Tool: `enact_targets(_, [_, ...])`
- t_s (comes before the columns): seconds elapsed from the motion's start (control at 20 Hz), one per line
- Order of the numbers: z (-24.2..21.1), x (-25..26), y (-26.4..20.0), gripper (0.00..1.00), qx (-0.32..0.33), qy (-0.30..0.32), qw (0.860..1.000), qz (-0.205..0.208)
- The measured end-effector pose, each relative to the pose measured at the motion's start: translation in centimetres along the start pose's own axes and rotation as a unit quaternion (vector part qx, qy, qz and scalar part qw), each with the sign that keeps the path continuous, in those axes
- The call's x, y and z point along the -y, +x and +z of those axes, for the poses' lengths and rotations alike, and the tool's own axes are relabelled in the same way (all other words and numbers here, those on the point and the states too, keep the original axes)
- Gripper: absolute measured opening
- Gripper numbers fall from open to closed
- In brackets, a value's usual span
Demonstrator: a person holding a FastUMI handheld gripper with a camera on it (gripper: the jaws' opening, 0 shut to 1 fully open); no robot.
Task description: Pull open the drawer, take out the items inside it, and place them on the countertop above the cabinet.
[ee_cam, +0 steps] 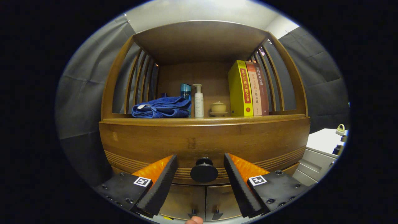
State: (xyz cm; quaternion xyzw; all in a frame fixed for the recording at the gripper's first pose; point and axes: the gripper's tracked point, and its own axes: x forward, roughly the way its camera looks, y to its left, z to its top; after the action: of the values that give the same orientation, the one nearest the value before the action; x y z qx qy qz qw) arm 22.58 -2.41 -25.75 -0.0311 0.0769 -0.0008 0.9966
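Note:
A wooden cabinet faces me, its drawer front (199, 143) closed and flush under the countertop (202, 120). The drawer's round black knob (203, 171) sits between my two fingers. My gripper (201, 163) is open, one finger on each side of the knob with a gap to either side, neither pressing on it. On the countertop lie a folded blue towel (162, 108), a blue bottle (186, 91), a white pump bottle (198, 101), a small lidded cup on a saucer (218, 108) and three upright books (247, 88). The drawer's contents are hidden.
Slatted wooden sides and a top board enclose the countertop shelf. Below the drawer are two small cabinet doors (205, 199) with little handles. A grey-white unit (323, 146) stands to the right of the cabinet. A fingertip (194, 220) shows beneath the doors.

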Motion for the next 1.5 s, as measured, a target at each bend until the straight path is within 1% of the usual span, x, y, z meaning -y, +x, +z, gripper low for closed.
enact_targets(0.15, [-0.7, 0.4, 0.4, 0.96, -0.007, 0.0, 1.0, -0.015])
enact_targets(0.25, [-0.8, 0.4, 0.6, 0.95, -0.003, 0.009, 1.0, -0.014])
enact_targets(0.4, [-0.7, 0.0, 0.8, 0.95, 0.0, -0.001, 1.0, -0.014])
enact_targets(0.45, [-0.8, -0.4, 0.5, 0.93, -0.002, -0.003, 1.0, -0.013])
enact_targets(0.55, [-0.8, -0.3, 0.4, 0.77, -0.007, -0.002, 1.0, -0.016])
enact_targets(0.6, [-0.9, 0.0, 0.3, 0.77, -0.005, 0.0, 1.0, -0.02])
enact_targets(0.7, [-0.7, 0.7, 0.2, 0.64, -0.004, 0.01, 1.0, -0.021])
enact_targets(0.8, [-0.8, 0.7, 0.2, 0.52, -0.009, 0.0, 1.0, -0.018])
enact_targets(0.9, [-0.8, 0.7, 0.6, 0.44, -0.016, -0.014, 1.0, -0.022])
enact_targets(1.0, [-0.9, 0.6, 0.5, 0.37, -0.022, -0.003, 1.0, -0.019])
enact_targets(1.2, [-0.9, 0.7, -0.7, 0.37, -0.033, -0.014, 0.999, -0.017])
enact_targets(1.3, [-1.0, 0.6, -2.0, 0.37, -0.042, -0.008, 0.999, -0.019])
enact_targets(1.5, [-1.1, 0.6, -4.4, 0.37, -0.062, -0.017, 0.998, -0.026])
